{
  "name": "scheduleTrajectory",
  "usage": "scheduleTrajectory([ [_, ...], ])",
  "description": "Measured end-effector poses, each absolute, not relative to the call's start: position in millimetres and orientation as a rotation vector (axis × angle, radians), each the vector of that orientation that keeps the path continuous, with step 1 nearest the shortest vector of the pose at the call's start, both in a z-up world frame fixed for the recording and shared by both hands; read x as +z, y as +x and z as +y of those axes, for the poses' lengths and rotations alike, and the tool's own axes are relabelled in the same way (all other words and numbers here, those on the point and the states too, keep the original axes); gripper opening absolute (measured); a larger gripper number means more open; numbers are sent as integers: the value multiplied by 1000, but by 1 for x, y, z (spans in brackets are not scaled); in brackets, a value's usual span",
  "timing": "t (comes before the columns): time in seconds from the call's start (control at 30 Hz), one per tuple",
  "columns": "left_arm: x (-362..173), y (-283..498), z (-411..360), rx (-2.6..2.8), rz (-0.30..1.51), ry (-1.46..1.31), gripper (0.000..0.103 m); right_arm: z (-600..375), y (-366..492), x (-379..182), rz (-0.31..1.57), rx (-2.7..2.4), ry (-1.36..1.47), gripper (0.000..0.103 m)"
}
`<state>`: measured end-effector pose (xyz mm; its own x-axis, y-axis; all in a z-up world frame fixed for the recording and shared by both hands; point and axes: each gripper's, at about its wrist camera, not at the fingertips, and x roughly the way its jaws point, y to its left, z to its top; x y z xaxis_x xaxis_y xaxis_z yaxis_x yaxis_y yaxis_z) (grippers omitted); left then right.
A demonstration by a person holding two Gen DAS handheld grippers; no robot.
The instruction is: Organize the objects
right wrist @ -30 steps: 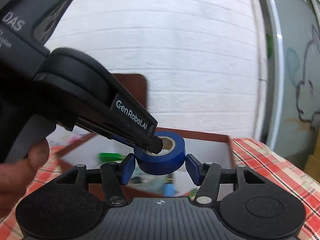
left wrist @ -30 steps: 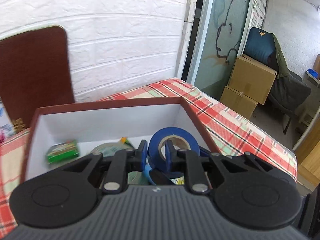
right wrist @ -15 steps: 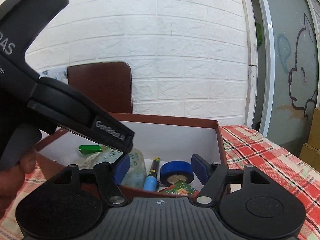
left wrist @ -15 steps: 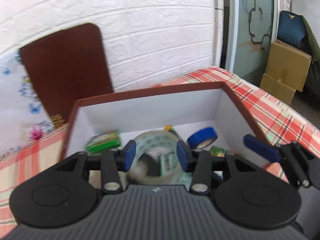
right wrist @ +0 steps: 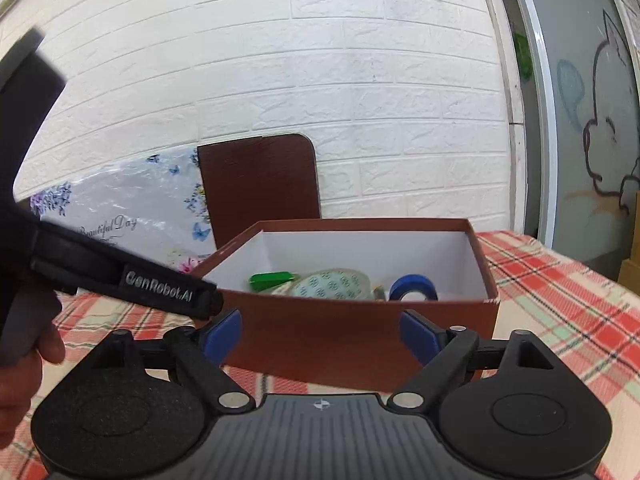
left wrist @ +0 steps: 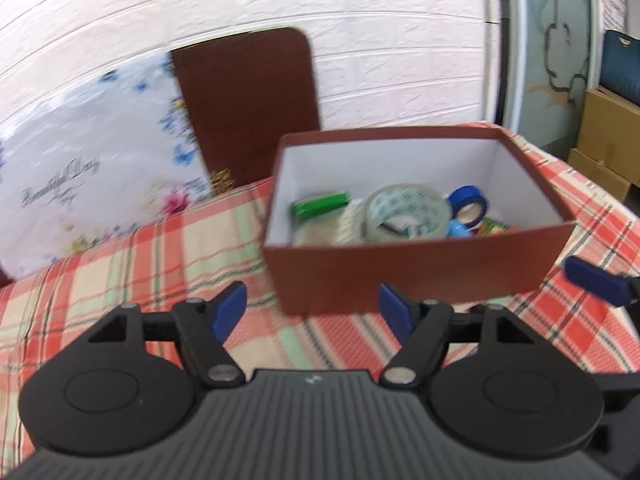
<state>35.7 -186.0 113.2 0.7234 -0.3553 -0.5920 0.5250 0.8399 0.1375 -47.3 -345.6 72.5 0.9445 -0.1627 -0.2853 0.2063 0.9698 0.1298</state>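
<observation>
The left gripper (left wrist: 312, 312) is hovering over the red, green and cream plaid tablecloth (left wrist: 132, 264) with its blue-padded fingers (left wrist: 228, 310) spread wide and holding nothing. Ahead of it, at about 1 o'clock, the brown cardboard box with a white lining (left wrist: 416, 268) is sitting on the cloth. Inside the box, the round blue roll of electrical tape (left wrist: 468, 204) is leaning on its edge at the 3 o'clock side, touching the larger clear roll of printed packing tape (left wrist: 408, 212) in the middle; a green flat packet (left wrist: 320, 205) is lying at 9 o'clock, against the far wall.

The right gripper (right wrist: 320, 336) is facing the box's near wall, fingers parted wide and gripping nothing. From this view the blue roll is peeking over the rim at 1 o'clock. The left gripper's black body is crossing in at 9 o'clock.

Behind the box, at 11 o'clock, a dark brown rounded board (right wrist: 258, 184) is leaning against the white brick wall (right wrist: 320, 80), with a floral printed sheet (left wrist: 92, 172) beside it.
</observation>
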Motion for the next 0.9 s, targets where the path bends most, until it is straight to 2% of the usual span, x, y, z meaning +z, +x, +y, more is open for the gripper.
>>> scheduleTrajectory([
  [0.13,107,31,-167,-458,589,288,91,-335,-56,74,279,-206,162,102],
  [0.33,101,25,-146,-426,594,286,98,-323,-64,69,283,-240,190,102],
  [0.4,98,24,-140,-419,598,285,103,-324,-63,67,307,-253,215,102],
  [0.9,61,14,-116,-378,687,326,103,-318,-65,53,380,-310,323,102],
])
